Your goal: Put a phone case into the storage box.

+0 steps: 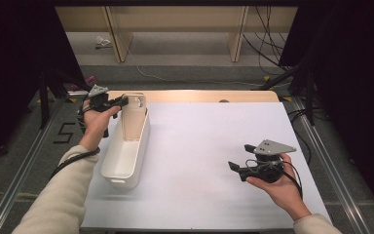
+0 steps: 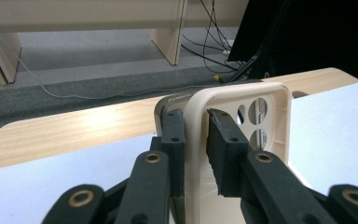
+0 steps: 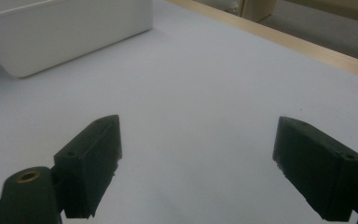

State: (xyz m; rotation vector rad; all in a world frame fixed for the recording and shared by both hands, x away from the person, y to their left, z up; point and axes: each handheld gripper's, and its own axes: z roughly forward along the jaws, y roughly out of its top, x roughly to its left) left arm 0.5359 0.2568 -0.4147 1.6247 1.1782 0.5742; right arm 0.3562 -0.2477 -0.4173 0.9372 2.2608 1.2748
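Left tool: the left tool (image 1: 121,101) sits at the counter's far left corner, jaws nearly closed and pinching the side wall of a cream phone case (image 1: 135,103); one pad lies on the outside of the wall, the other inside it.
Phone case: it stands upright at the far end of the white bin (image 1: 108,168), its lower part down inside the bin; whether it touches the bin's floor I cannot tell.
White bin: a long, narrow tub lying along the counter's left edge; the bare white inside shows near its close end.
Counter: the counter (image 1: 199,161) has a white sheet over it, with a strip of light wood bare along the far edge.
Right tool: the right tool (image 1: 241,168) is held near the right edge toward the near corner, jaws spread wide with nothing between them, just above the white sheet.
Left tool's view: it shows the case (image 2: 200,154) close up, with round camera cut-outs in its back and a metallic edge just behind the outer pad (image 2: 173,140).
Right tool's view: it shows the bin's outer wall (image 3: 74,32) at upper left, well apart from the pads (image 3: 93,158).
Writing: a dark "5" (image 1: 64,132) is marked on the floor left of the counter.
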